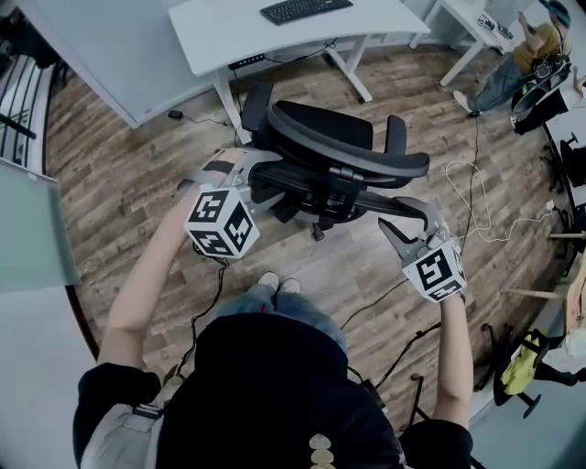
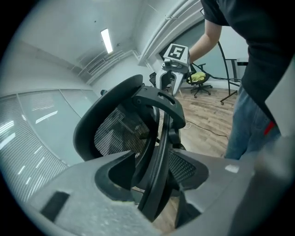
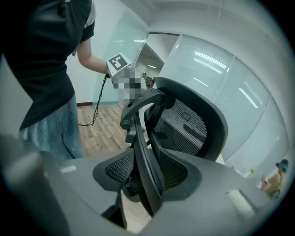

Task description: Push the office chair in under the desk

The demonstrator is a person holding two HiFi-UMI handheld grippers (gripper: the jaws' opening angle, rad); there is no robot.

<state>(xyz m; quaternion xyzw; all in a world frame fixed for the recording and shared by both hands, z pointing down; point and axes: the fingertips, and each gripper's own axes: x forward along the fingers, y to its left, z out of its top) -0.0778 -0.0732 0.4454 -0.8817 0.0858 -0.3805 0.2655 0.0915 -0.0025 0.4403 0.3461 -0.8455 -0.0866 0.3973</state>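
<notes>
The black mesh office chair [image 1: 320,137] stands on the wood floor, its seat facing the white desk [image 1: 275,37] and its backrest toward me. My left gripper [image 1: 249,176] is at the backrest's left end. In the left gripper view the backrest rim [image 2: 159,152] runs between the spread jaws of the left gripper [image 2: 152,196], with gaps at the pads. My right gripper [image 1: 407,218] is at the backrest's right end. In the right gripper view that rim [image 3: 145,166] passes between the wide jaws of the right gripper [image 3: 147,196], and nothing is clamped.
A black keyboard [image 1: 305,9] lies on the desk. Cables [image 1: 469,197] trail over the floor to the right. A second white desk [image 1: 462,23] and a seated person [image 1: 517,64] are at the far right. A glass partition [image 1: 37,229] runs along the left.
</notes>
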